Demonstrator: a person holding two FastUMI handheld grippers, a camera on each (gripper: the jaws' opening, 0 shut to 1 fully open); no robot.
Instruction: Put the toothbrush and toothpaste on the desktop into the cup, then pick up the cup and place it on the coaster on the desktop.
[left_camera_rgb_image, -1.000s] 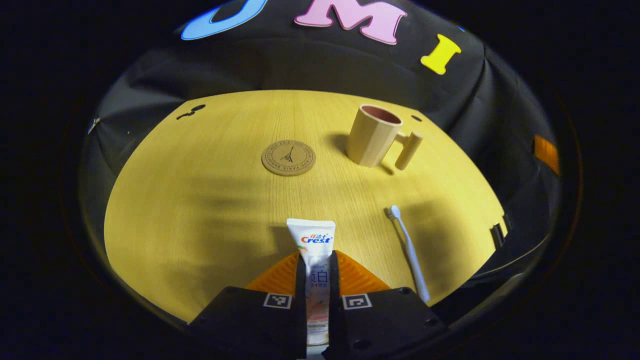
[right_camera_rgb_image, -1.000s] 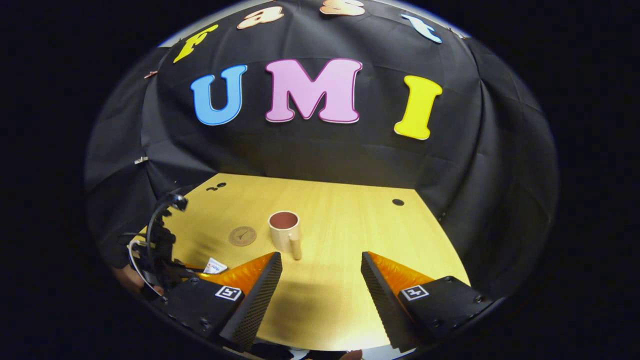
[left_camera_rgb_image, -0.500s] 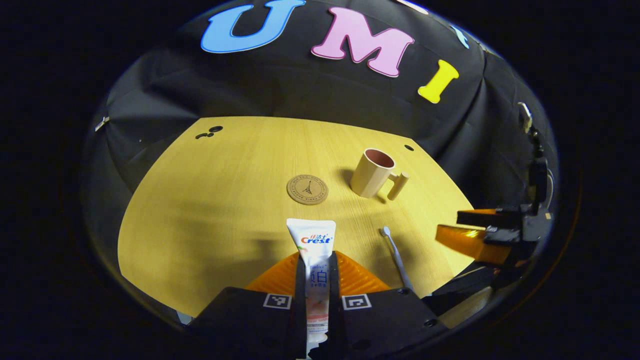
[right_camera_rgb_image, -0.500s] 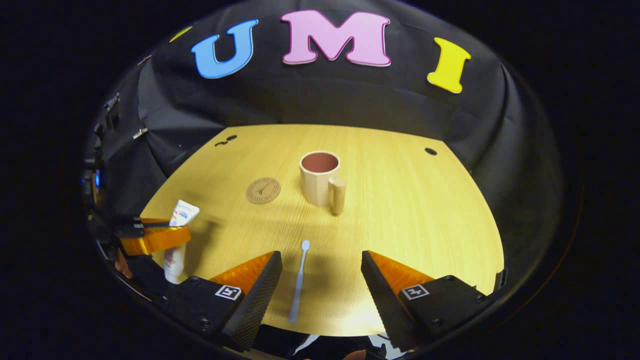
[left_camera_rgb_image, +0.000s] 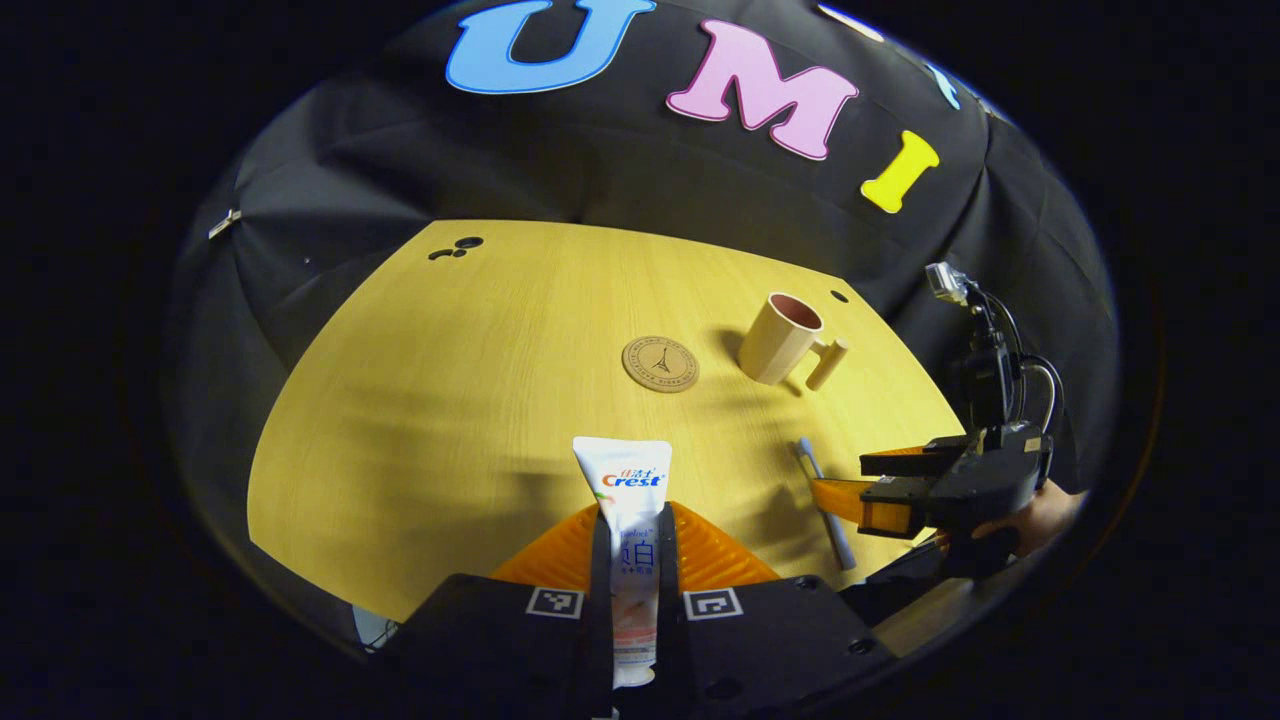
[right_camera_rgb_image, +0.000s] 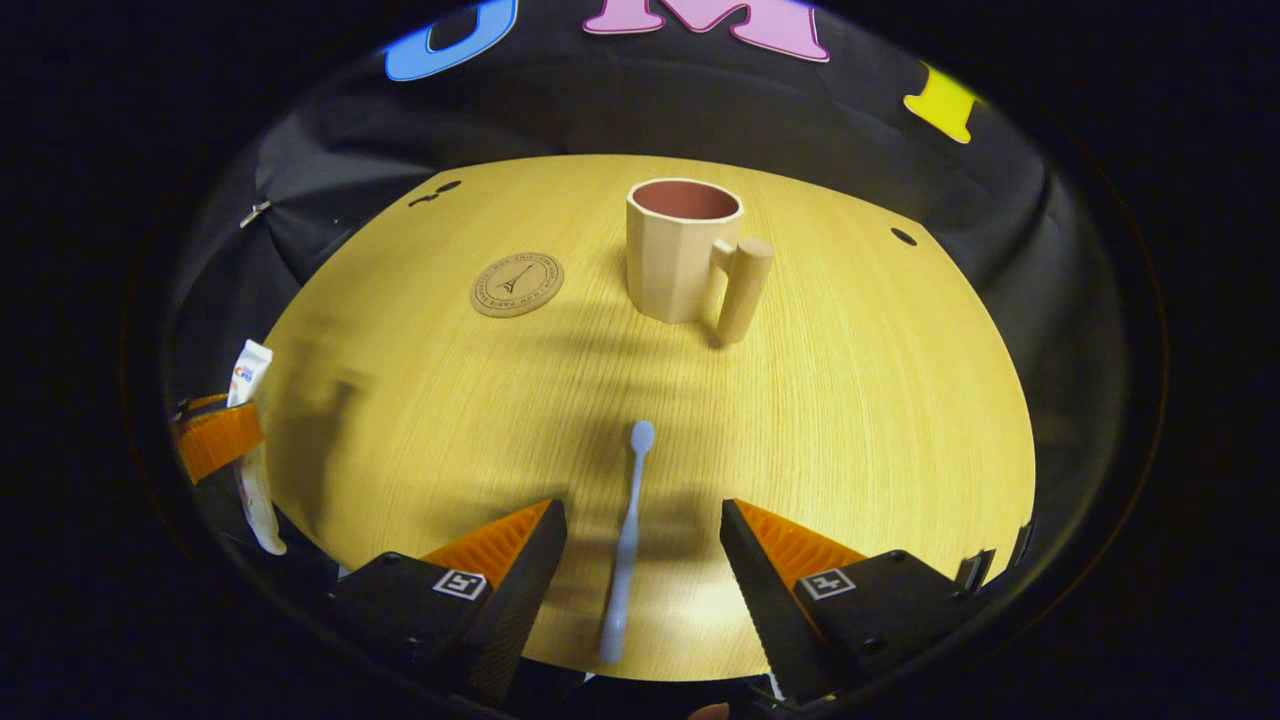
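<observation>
- One each by my count: toothpaste (left_camera_rgb_image: 630, 520), toothbrush (right_camera_rgb_image: 625, 540), cup (right_camera_rgb_image: 682, 250), coaster (right_camera_rgb_image: 517, 284); all but the paste sit on the desktop (right_camera_rgb_image: 850, 400).
- Toothpaste: clamped in my left gripper (left_camera_rgb_image: 632, 545), long axis along the fingers, crimped end forward, cap toward the camera, held above the near desk edge.
- Toothbrush: flat, bristle end toward the cup, handle between the fingers of my right gripper (right_camera_rgb_image: 635, 560), jaws wide apart, no contact.
- Cup upright just right of the coaster, apart from it.
- Right gripper low over the brush; in the left gripper view a hand (left_camera_rgb_image: 1035, 515) holds it.
</observation>
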